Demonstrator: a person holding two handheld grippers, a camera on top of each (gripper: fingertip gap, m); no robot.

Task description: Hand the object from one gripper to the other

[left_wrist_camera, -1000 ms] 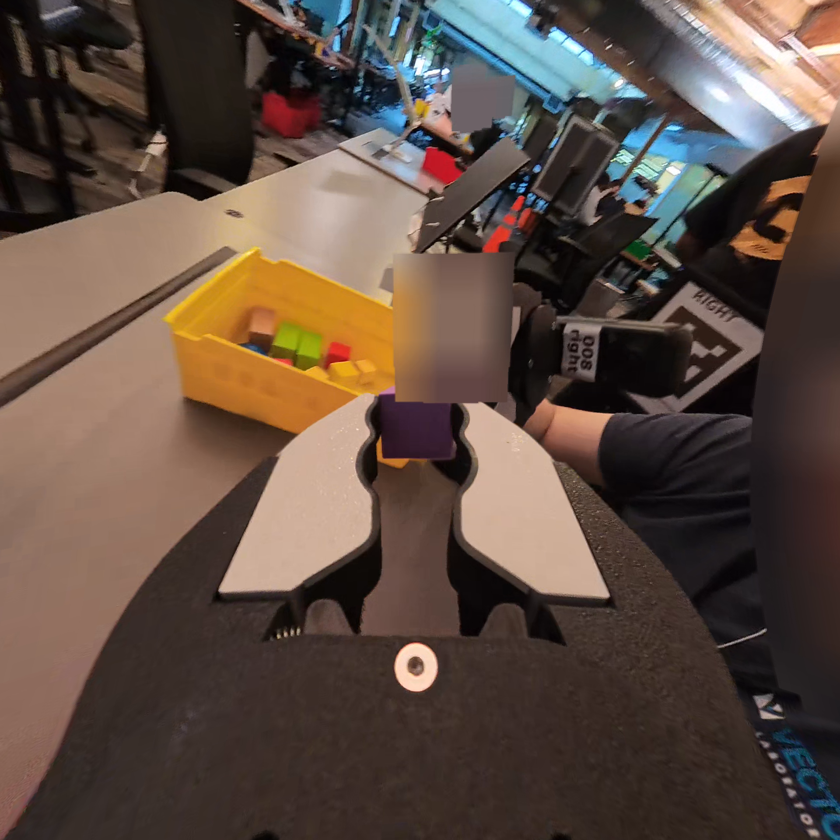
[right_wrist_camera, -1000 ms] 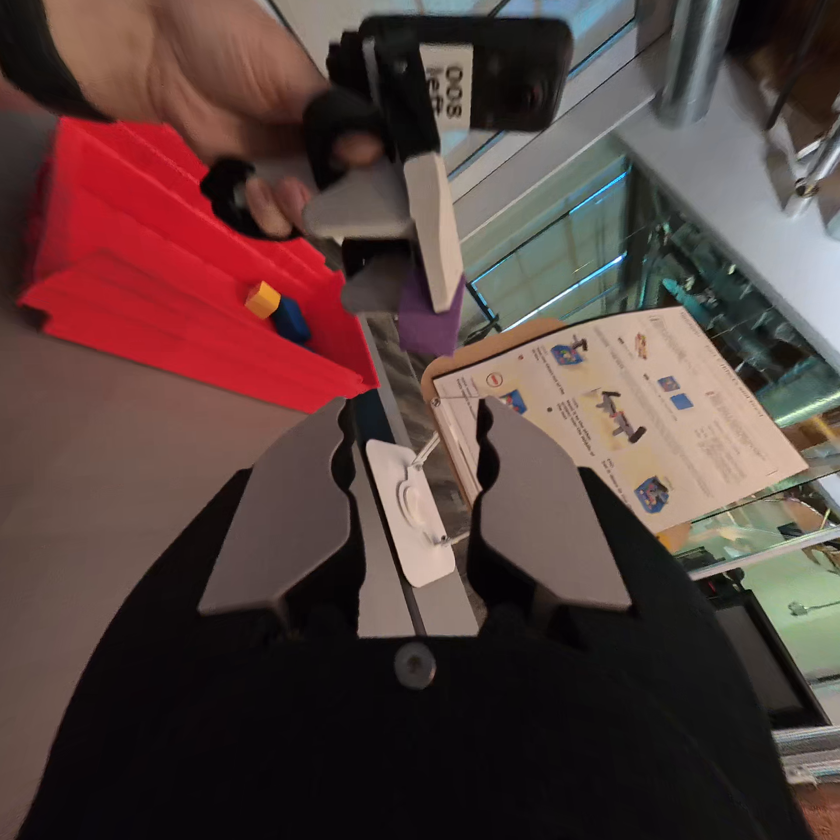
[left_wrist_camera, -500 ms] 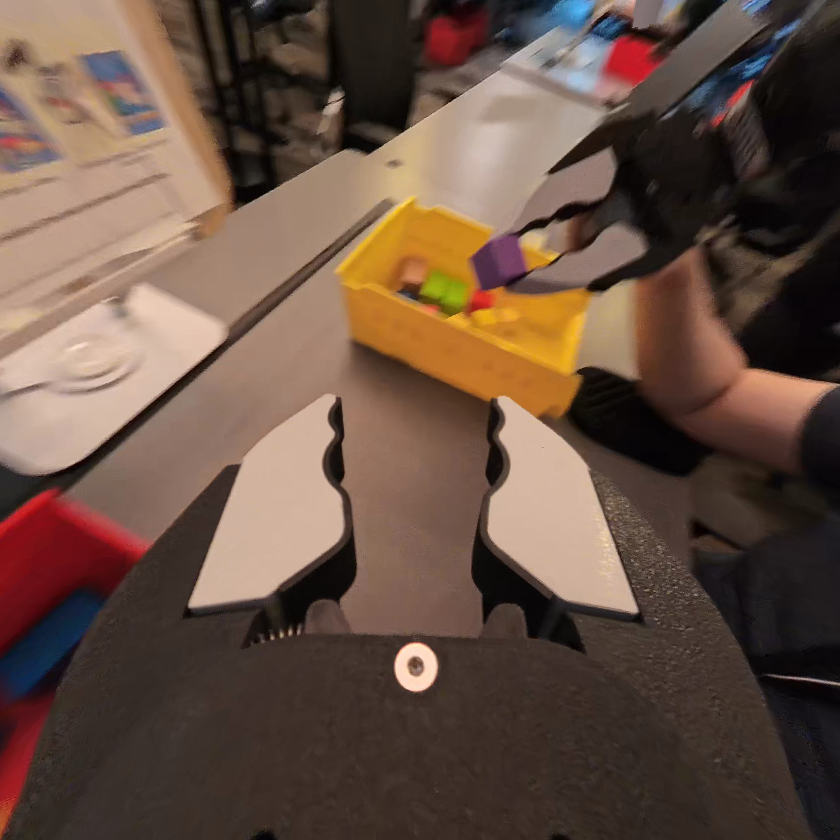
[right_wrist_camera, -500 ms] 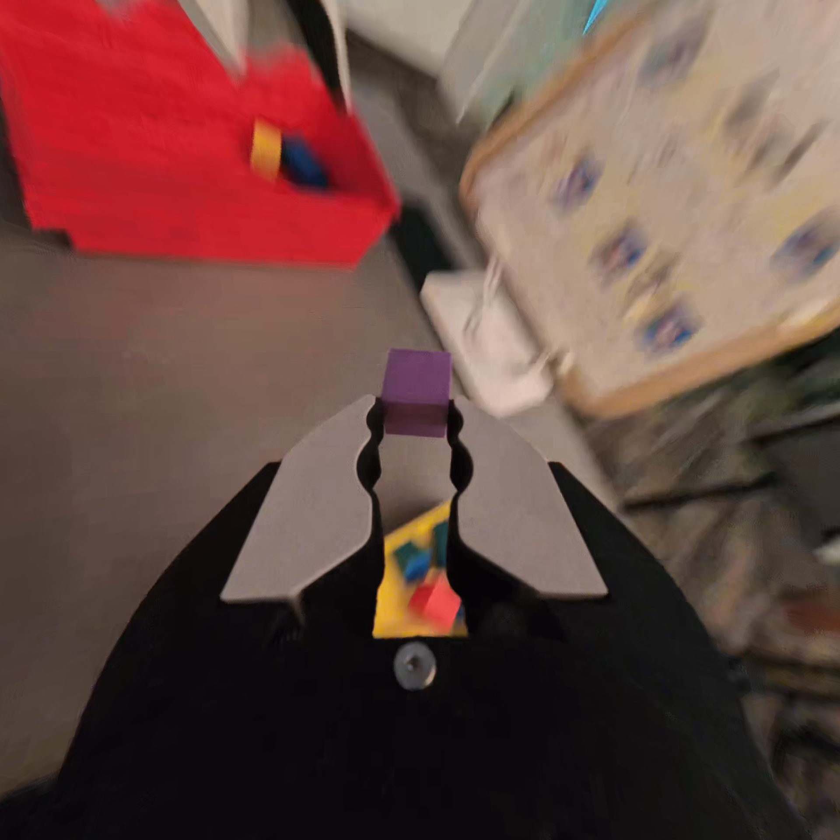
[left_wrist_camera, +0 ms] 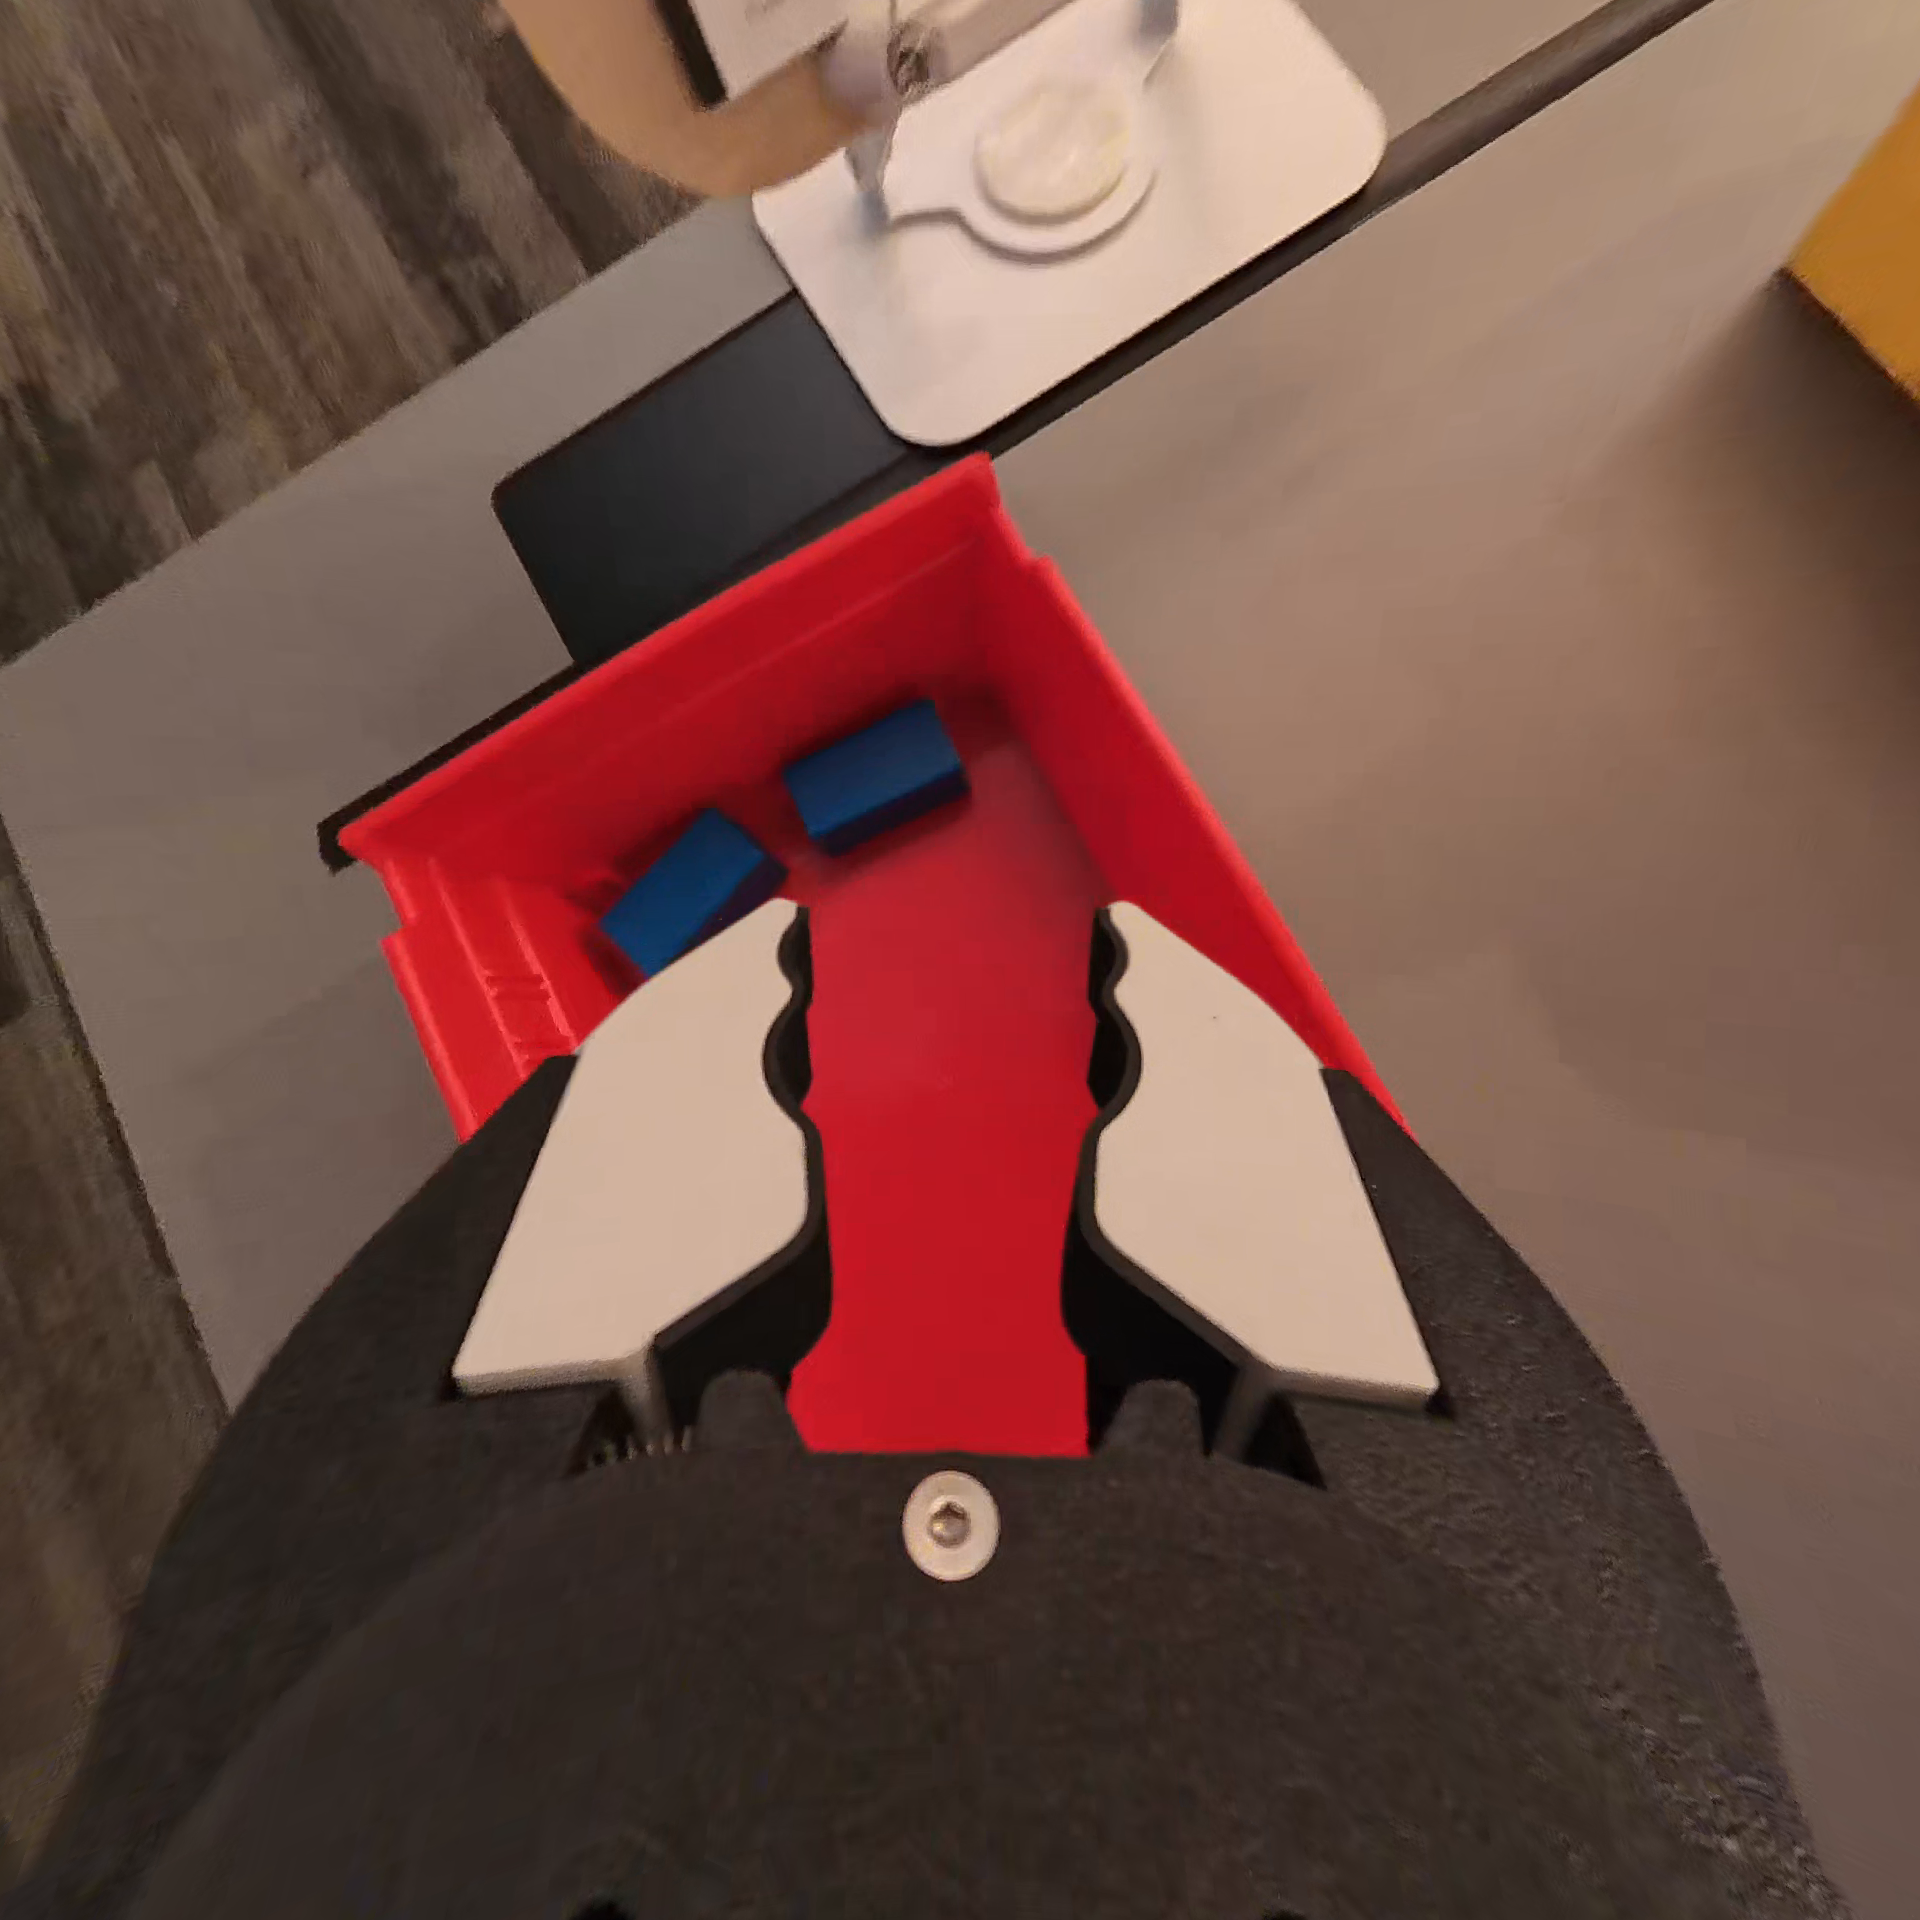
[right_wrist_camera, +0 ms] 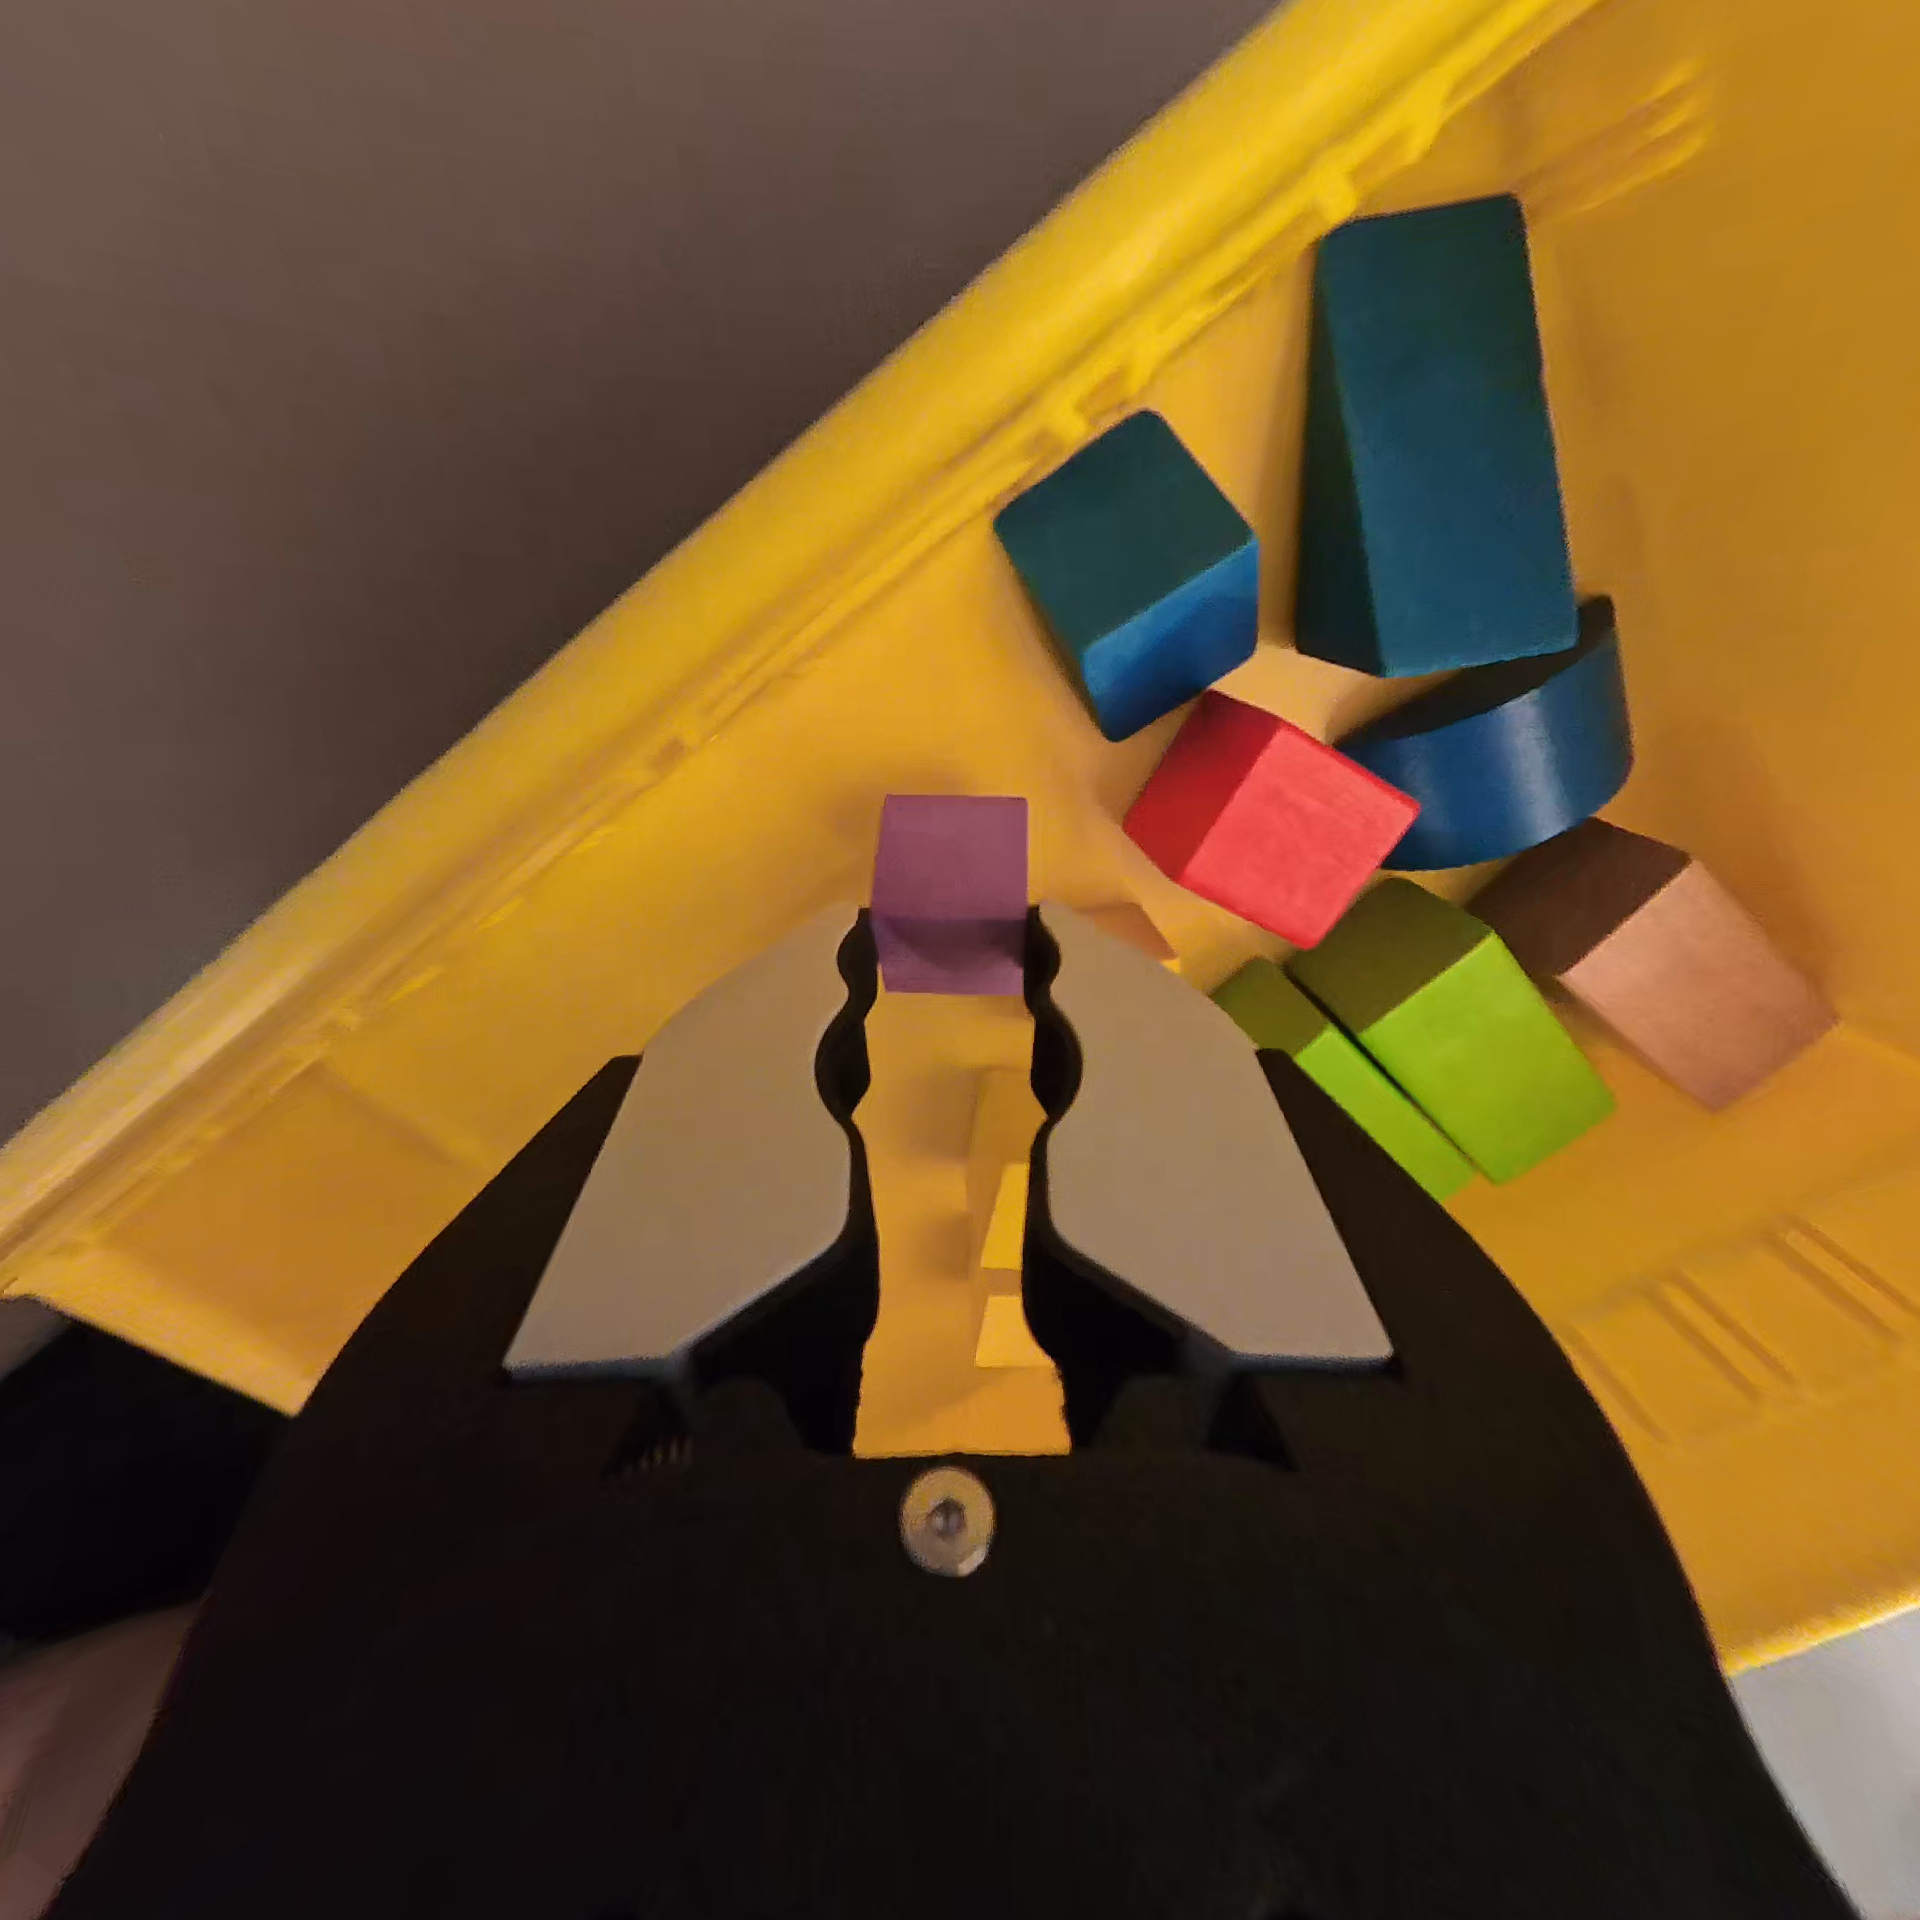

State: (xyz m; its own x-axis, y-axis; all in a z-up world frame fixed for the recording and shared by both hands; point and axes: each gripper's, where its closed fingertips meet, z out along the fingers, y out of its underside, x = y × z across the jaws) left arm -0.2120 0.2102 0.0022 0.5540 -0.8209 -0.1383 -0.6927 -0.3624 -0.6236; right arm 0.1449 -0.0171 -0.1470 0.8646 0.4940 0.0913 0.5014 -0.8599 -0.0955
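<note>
- Right claw (right_wrist_camera: 951,940) pinches the purple cube (right_wrist_camera: 948,891) above the yellow bin (right_wrist_camera: 665,852).
- Left claw (left_wrist_camera: 948,930), spread and empty, hangs over the red bin (left_wrist_camera: 1122,748) holding two blue blocks (left_wrist_camera: 873,774).

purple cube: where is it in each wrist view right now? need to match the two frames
Left wrist view: not in it; only the open left gripper over the red bin.
Right wrist view: purple cube at centre, clamped at the right gripper tips over the yellow bin.
Shared landmark: the grey table.
</note>
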